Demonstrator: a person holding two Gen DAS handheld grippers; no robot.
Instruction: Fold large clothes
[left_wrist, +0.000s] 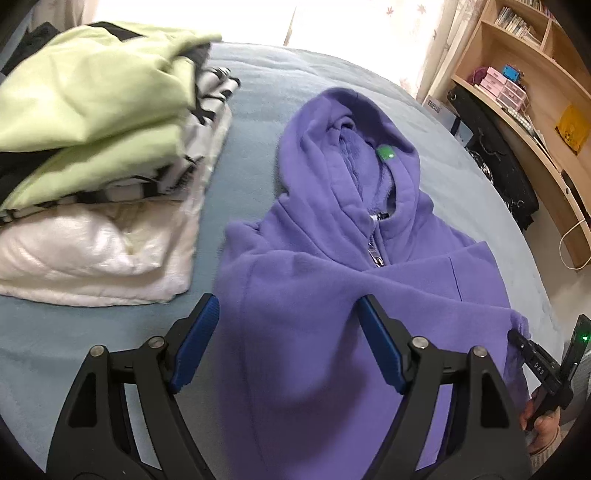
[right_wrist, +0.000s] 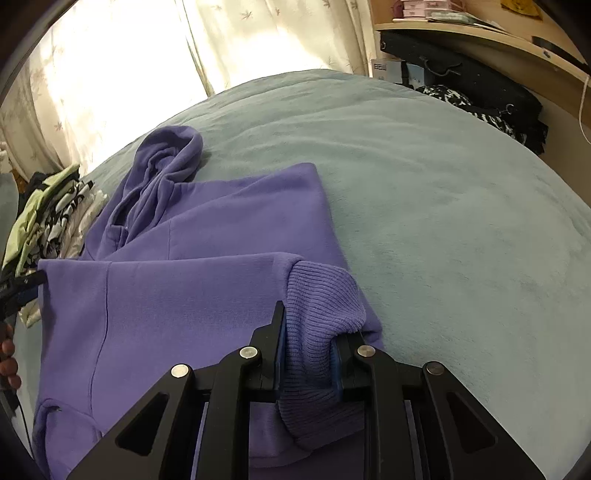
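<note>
I had the left gripper (left_wrist: 286, 314) angled down over the purple fleece zip hoodie (left_wrist: 332, 295), its blue-padded jaws standing apart with nothing between them, only cloth lying below. My right gripper (right_wrist: 310, 332) was tilted down too, jaws closed tight on the hoodie's ribbed knit cuff (right_wrist: 321, 306), the sleeve folded across the body. The hoodie lay flat near the middle of the soft grey-blue blanket (right_wrist: 443, 184), hood toward the far side. To its left sat a stack of folded clothes (left_wrist: 96, 177): pale green on top, black-and-white patterned beneath, fluffy white at the bottom. A wooden shelf unit (left_wrist: 524, 74) stood far right.
</note>
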